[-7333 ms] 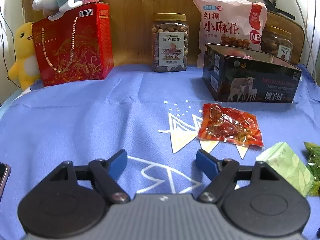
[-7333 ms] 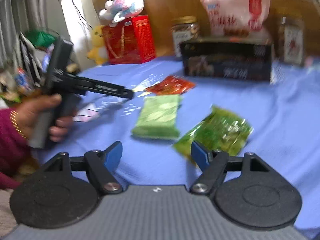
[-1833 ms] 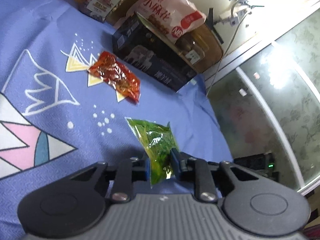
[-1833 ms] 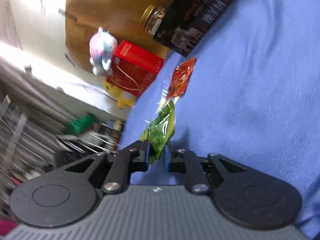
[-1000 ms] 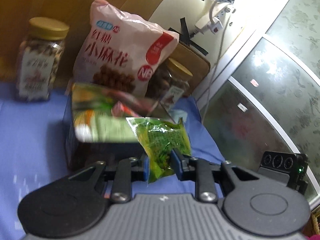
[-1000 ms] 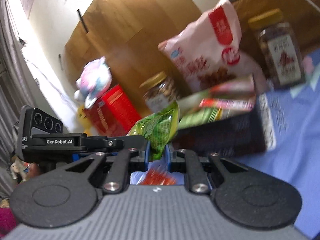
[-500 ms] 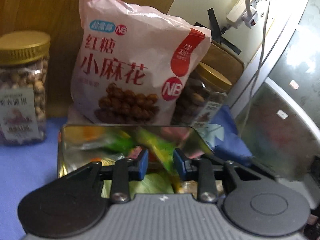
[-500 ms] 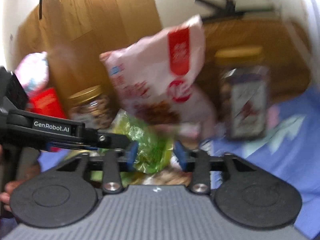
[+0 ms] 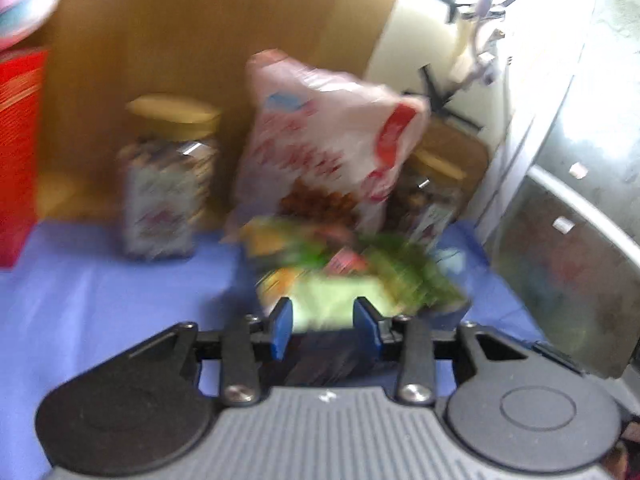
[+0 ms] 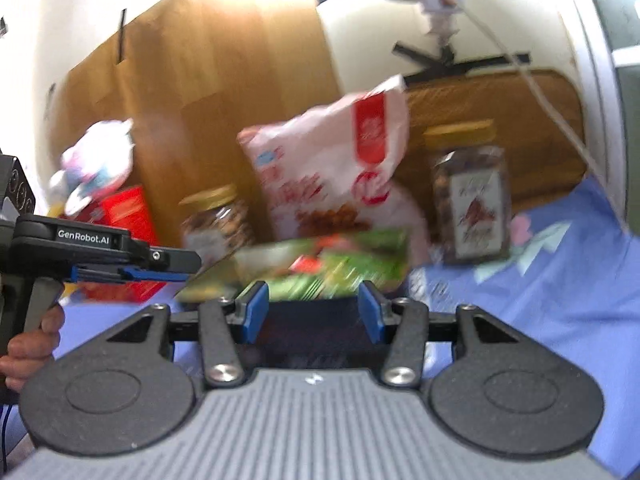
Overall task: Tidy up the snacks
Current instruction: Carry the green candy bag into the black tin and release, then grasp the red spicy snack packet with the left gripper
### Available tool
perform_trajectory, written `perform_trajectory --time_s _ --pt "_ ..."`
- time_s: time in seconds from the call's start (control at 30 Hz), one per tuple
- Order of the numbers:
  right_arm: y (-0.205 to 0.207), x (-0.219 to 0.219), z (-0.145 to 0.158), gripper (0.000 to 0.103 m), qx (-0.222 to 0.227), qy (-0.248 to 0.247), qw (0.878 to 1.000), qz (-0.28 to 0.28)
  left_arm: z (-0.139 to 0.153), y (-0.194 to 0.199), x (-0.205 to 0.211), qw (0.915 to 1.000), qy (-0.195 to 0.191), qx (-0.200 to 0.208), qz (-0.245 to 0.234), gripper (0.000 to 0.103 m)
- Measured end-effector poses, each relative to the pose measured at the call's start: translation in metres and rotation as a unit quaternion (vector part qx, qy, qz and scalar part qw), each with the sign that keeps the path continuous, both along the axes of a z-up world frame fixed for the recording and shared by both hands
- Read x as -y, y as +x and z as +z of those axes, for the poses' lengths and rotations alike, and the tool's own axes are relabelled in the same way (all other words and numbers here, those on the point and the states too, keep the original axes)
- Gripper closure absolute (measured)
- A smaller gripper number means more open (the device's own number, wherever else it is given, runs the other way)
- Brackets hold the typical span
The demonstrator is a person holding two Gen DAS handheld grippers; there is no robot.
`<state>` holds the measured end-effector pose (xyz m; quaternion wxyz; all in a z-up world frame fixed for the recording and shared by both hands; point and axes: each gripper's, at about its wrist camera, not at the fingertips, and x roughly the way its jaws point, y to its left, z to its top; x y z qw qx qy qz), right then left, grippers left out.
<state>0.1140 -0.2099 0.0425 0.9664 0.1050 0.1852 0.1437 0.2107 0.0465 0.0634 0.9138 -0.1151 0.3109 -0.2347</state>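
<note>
- Blue cloth covers the surface, with a wooden panel rising behind it; both views are smeared by motion.
- Along the back stand a red gift box, a gold-lidded nut jar, a large pink-and-white snack bag and a second jar partly tucked behind the bag's right side.
- A dark tin box sits in front of the bag, its shiny inner wall mirroring the colours inside.
- Inside the tin lie several wrapped snacks: a pale green packet near the front and the leafy green snack pouch toward the right, lying loose among the others.
- The left gripper hangs just before the tin, pointing at its contents. Its blue pads stand a little apart and have just been spreading; nothing is pinched between them, the pale packet only showing through the gap.
- The right gripper hangs over the tin's near wall, its pads well apart and empty after having just opened; the tin's dark side fills the space beyond them.
- In the right wrist view, the left tool appears from the side at the left edge, a hand wrapped round its handle, its fingers reaching toward the tin's left end.
- A plush toy sits on top of the red box.
</note>
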Motion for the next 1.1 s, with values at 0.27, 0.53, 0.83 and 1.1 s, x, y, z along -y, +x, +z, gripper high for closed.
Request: perform_trajectory --time_s 0.27,0.53,0.83,1.1 --pt "0.033 -0.059 -0.03 0.044 -0.125 0.008 0.984 0.124 -0.06 -0.02 -0.047 0.9908 -0.047 -0.12 0.042 0.067" --pt "0.042 -0.061 -0.043 0.068 -0.204 0.107 0.959 0.167 -0.071 -0.045 -0.048 0.9885 -0.099 -0.111 0.026 0.067" --pt "-0.011 -0.052 -0.053 0.082 -0.244 0.197 0.93 0.191 -0.073 -0.084 -0.039 0.9883 -0.111 -0.104 0.012 0.068" --pt "-0.056 -0.031 -0.057 0.082 -0.241 0.197 0.932 0.188 -0.068 -0.135 0.0 0.9951 -0.057 -0.079 -0.02 0.066"
